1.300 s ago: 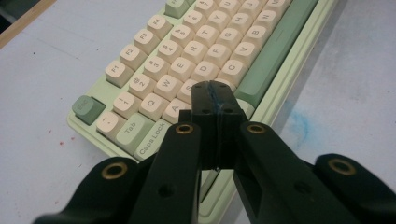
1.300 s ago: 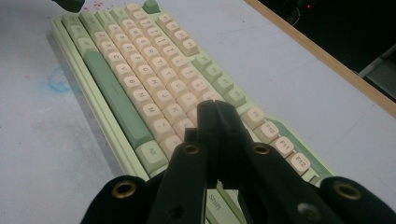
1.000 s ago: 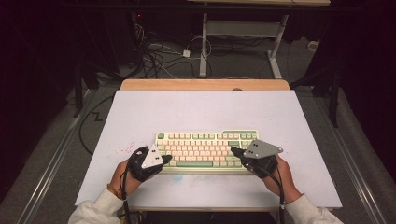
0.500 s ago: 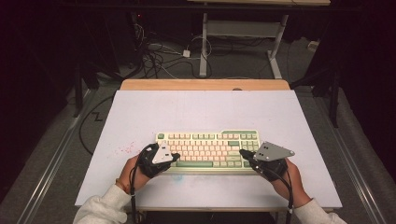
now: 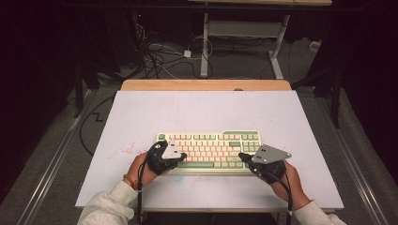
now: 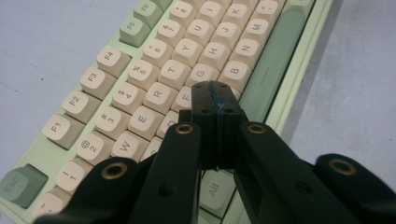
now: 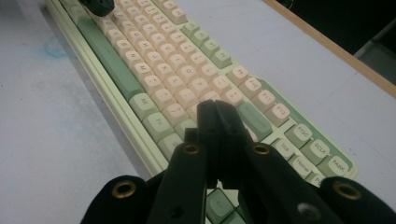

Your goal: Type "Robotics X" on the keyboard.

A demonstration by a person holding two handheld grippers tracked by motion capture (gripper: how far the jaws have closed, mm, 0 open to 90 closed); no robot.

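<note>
Nearest the camera in the high view, two grey sleeves came in from the bottom edge, each hand gripping a black claw. The left claw lay over the left end of the keyboard, its tip pointing inward across the keys. The right claw sat at the right end, tip pointing inward too, a grey three-cornered plate on its top.

In the left gripper view, the left claw had its jaws pressed together with nothing between them, the tip poised over the letter keys near F and G; whether it touched a key could not be told. The long green space bar ran just beside it, and the Esc key showed at the lower left corner.

In the right gripper view, the right claw was likewise shut tight and empty, its tip over the keys at the right end of the main block, close to a green key. The left claw's dark tip appeared far off at the other end of the keyboard.

The keyboard lay flat on the pale desk, towards the near edge and roughly centred. Faint red specks marked the desk left of it. Beyond the desk, cables sprawled on the floor beside a white stand.
</note>
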